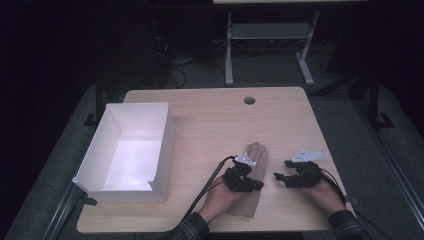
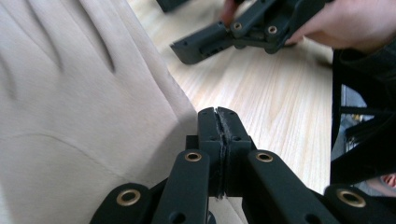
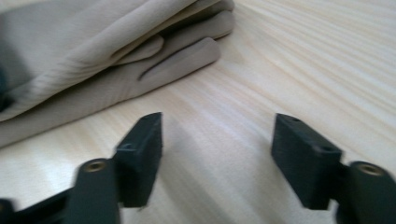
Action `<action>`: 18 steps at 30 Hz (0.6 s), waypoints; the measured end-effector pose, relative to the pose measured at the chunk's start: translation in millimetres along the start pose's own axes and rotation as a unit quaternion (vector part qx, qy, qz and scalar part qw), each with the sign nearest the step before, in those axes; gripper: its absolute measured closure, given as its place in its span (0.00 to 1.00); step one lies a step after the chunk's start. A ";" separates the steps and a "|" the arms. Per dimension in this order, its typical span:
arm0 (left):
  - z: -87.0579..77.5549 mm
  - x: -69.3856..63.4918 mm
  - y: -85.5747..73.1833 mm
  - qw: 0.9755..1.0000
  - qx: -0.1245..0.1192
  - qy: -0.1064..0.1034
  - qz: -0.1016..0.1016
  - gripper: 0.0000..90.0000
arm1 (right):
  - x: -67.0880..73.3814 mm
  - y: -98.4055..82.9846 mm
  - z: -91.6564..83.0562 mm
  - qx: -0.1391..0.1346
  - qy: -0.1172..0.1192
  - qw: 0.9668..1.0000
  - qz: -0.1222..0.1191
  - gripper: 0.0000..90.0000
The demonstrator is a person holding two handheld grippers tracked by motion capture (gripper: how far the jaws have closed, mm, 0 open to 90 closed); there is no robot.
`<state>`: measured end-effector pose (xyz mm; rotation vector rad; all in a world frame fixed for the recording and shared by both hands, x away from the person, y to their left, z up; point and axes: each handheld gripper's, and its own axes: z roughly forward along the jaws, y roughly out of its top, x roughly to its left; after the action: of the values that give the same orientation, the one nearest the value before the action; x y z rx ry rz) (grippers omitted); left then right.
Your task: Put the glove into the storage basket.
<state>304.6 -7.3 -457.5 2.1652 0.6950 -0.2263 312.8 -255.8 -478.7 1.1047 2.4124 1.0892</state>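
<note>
Bench [image 1: 210, 120] — pale wood, rounded corners, a small round hole at its 12 o'clock edge.

White box [image 1: 95, 155] — open-topped, empty, standing at the bench's 9 o'clock side, well apart from the work.

Glove [image 1: 254, 172] — beige fabric, lying flat near the bench's 5 o'clock, fingers pointing toward 12 o'clock, cuff toward the person.

Left gripper [image 1: 257, 185] — resting on the glove's palm area; in the left gripper view its jaws are pressed fully together at the glove's edge [image 2: 93, 116]. Whether any fabric is pinched between them I cannot tell.

Right gripper [image 1: 278, 177] — at 3 o'clock of the glove, just beside it, low over bare wood; jaws stand wide apart and hold nothing, the glove's fingers [image 3: 140, 60] lying ahead of them at about 11 o'clock.

Step in hand, by judgement — securing the glove, probably for transfer to the box. Next move calls for the right jaws to slide toward the glove, close on its free edge, then lift with the left.
</note>
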 end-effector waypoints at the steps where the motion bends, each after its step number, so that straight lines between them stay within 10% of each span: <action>1: 1.6 -0.5 -0.8 1.000 0.004 0.004 0.004 0.99 | 1.2 -0.5 1.4 0.000 -0.009 1.000 -0.008 0.32; 18: -20.9 8.7 -16.5 0.998 0.028 0.048 0.023 0.99 | 1.8 -0.6 4.2 0.001 -0.005 1.000 -0.009 0.20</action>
<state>301.2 20.5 -458.5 2.2547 0.6983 -0.1196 313.5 -252.6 -481.9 1.0854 2.4116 1.0722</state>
